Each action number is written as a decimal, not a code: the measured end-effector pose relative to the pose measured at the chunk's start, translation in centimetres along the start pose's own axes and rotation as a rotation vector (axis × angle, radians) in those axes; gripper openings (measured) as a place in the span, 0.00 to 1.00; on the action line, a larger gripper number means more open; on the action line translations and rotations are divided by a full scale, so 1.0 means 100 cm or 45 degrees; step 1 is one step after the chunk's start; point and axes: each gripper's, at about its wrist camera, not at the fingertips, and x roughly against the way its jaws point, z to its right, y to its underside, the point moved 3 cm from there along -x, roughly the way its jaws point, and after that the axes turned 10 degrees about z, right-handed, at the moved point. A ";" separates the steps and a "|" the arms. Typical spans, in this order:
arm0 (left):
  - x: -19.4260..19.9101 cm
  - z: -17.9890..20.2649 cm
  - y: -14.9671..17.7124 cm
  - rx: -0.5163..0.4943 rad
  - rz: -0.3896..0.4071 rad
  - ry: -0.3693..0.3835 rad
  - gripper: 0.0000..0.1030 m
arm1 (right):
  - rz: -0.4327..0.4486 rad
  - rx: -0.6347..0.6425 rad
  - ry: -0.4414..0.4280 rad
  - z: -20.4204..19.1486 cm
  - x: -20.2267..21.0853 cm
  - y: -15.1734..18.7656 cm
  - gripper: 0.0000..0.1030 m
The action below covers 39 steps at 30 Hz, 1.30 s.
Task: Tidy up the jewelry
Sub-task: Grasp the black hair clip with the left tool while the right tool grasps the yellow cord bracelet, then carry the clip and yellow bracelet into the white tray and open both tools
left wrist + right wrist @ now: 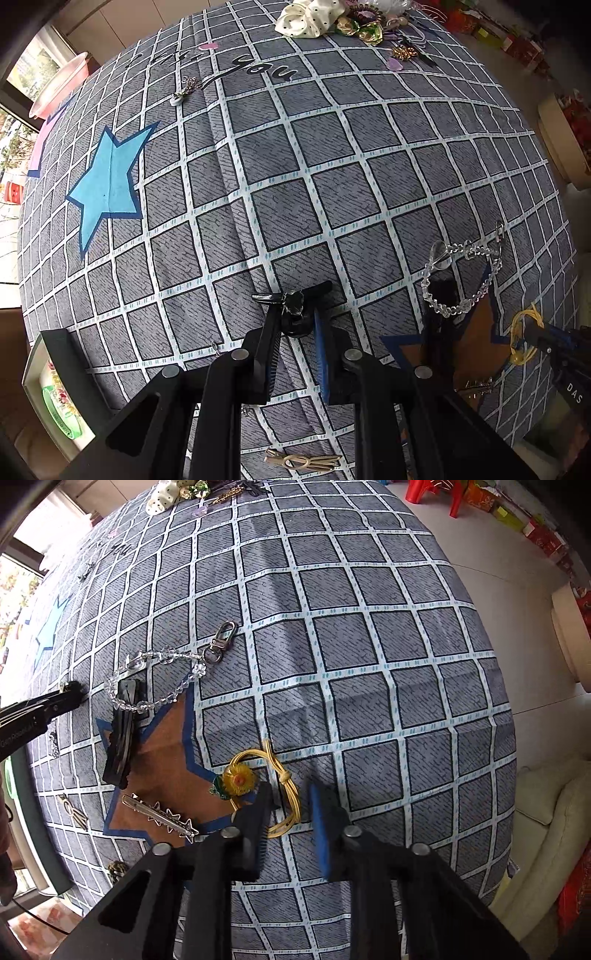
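Observation:
My left gripper (295, 325) is shut on a black hair clip (293, 297) and holds it just above the checked cloth (332, 166). My right gripper (291, 805) is open, its jaws standing on either side of a yellow hair tie with a sunflower (243, 781), which lies at the edge of the brown star patch (162, 760). On that star lie a black claw clip (120, 734), a clear bead chain with a clasp (166, 679) and a silver star clip (162, 818). The bead chain also shows in the left wrist view (461, 273).
A heap of scrunchies and hair ornaments (332, 18) lies at the far edge. A small silver brooch (186, 88) lies by the lettering, a gold clip (303, 461) near the front edge. An open box (55, 395) stands front left, a pink basin (59, 85) far left.

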 end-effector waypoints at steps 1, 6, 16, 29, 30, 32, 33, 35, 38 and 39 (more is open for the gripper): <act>0.003 0.000 0.000 0.002 0.005 0.006 0.24 | -0.007 -0.021 -0.022 0.002 -0.001 0.000 0.04; 0.022 0.001 0.002 0.036 0.040 0.044 0.24 | 0.025 -0.053 -0.050 0.014 0.006 -0.011 0.04; 0.068 -0.010 0.018 0.129 0.121 0.087 0.24 | 0.083 -0.060 -0.108 -0.003 0.045 -0.029 0.04; 0.119 -0.071 0.074 0.237 0.200 0.075 0.24 | 0.151 0.000 -0.162 -0.041 0.088 -0.017 0.04; 0.123 -0.075 0.077 0.249 0.207 0.072 0.24 | 0.157 0.015 -0.170 -0.047 0.092 -0.017 0.04; 0.131 -0.086 0.085 0.274 0.221 0.064 0.24 | 0.168 0.052 -0.188 -0.064 0.099 -0.018 0.04; 0.133 -0.093 0.090 0.288 0.226 0.058 0.24 | 0.172 0.073 -0.197 -0.073 0.101 -0.018 0.04; 0.138 -0.106 0.100 0.316 0.234 0.040 0.24 | 0.179 0.120 -0.220 -0.094 0.105 -0.019 0.04; 0.145 -0.128 0.117 0.372 0.239 0.012 0.24 | 0.182 0.197 -0.260 -0.129 0.110 -0.019 0.04; 0.147 -0.136 0.123 0.394 0.239 0.004 0.24 | 0.181 0.227 -0.276 -0.142 0.112 -0.019 0.04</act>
